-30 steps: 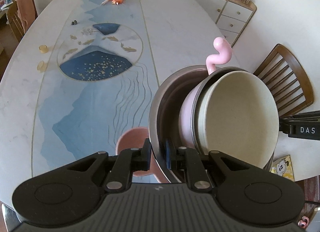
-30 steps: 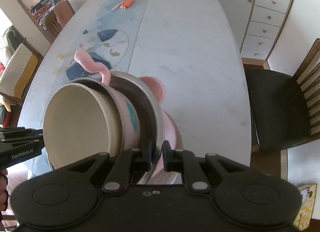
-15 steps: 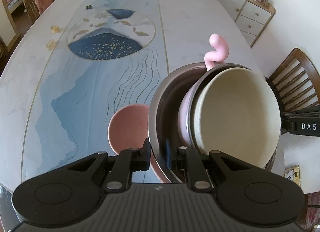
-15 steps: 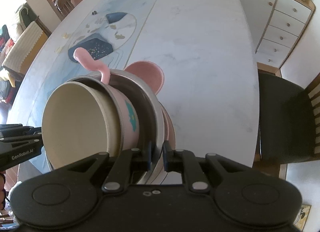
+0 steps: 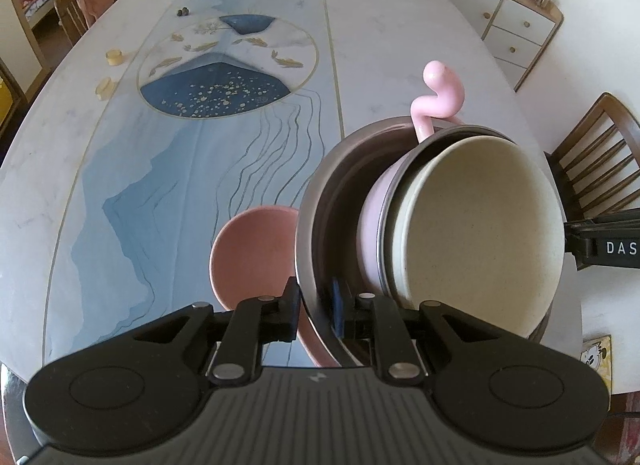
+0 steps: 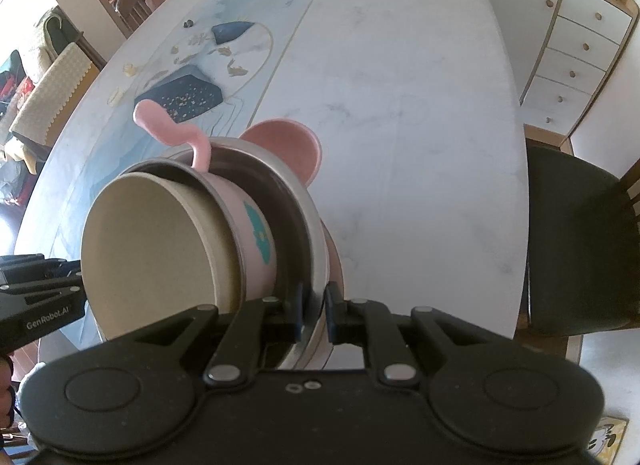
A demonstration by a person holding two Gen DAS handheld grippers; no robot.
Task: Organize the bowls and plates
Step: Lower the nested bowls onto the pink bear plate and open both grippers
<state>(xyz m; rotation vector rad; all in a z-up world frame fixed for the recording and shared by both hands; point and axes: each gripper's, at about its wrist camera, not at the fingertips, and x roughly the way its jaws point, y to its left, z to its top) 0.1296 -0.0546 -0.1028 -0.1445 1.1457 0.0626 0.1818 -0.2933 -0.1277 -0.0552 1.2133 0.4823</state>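
Both ends pinched! Left gripper clamped on the near rim of the steel bowl, right gripper closed tight on the opposite rim of the same steel bowl. Held tipped on edge above the table, clear of the surface. Nested inside: pink bowl with a curly pink handle, then cream bowl innermost. Pink plate just behind the stack, contact impossible to tell.
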